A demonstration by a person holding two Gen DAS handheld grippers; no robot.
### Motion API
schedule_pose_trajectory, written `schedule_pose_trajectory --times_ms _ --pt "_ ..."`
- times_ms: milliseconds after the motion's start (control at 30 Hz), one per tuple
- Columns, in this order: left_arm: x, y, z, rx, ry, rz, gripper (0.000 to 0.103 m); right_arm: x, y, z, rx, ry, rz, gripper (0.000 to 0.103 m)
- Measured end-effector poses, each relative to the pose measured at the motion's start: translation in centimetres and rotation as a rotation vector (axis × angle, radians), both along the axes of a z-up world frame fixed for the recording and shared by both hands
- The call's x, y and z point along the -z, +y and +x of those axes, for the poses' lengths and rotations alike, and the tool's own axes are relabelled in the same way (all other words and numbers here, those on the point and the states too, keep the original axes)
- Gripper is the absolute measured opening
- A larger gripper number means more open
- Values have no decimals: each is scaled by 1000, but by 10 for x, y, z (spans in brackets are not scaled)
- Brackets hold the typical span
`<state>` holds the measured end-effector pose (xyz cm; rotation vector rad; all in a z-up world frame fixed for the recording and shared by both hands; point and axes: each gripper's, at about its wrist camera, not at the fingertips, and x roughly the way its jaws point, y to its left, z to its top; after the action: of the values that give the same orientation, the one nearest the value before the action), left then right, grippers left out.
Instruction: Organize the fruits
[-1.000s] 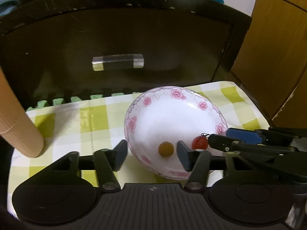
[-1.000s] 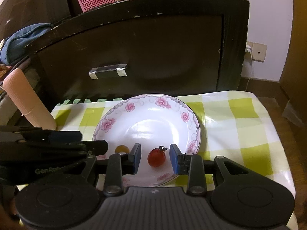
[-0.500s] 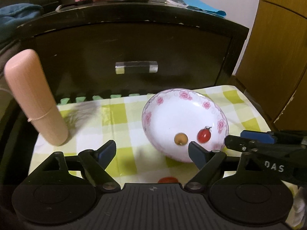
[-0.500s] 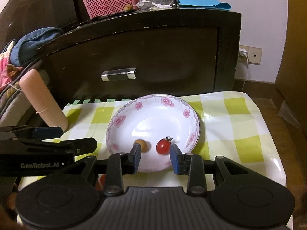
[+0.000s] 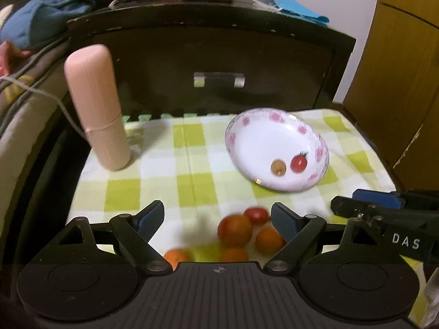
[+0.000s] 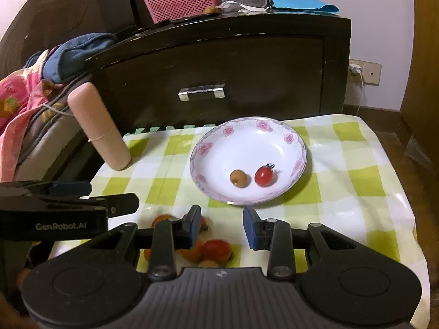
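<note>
Left gripper [image 5: 216, 216] just opened wide, empty; right gripper [image 6: 221, 227] empty.

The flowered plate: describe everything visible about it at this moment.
The plate is a shallow round dish, white and glossy like china, with pink blossoms printed round its rim and a thin gold edge. It sits flat and upright on the green-and-white checked tablecloth, in front of the dark cabinet. Inside lie a small red cherry tomato with its stem and a small tan round fruit, side by side. Neither claw touches it.
</note>
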<state>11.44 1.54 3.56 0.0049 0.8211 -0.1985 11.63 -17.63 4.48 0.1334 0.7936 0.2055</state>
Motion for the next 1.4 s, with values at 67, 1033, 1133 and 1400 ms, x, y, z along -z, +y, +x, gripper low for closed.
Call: schedule_pose_trajectory --times_ms 67,1033,1133,1400 --pt "2 5 -9 -2 14 3 89 2 3 -7 4 18 -1 33" --pt "18 24 -74 23 126 15 90 51 56 -75 -174 191 -60 34" --pt "20 24 -73 22 129 22 90 58 59 -72 -184 207 -70 34" --pt "30 22 -62 16 122 55 90 68 67 -67 -210 208 -120 30"
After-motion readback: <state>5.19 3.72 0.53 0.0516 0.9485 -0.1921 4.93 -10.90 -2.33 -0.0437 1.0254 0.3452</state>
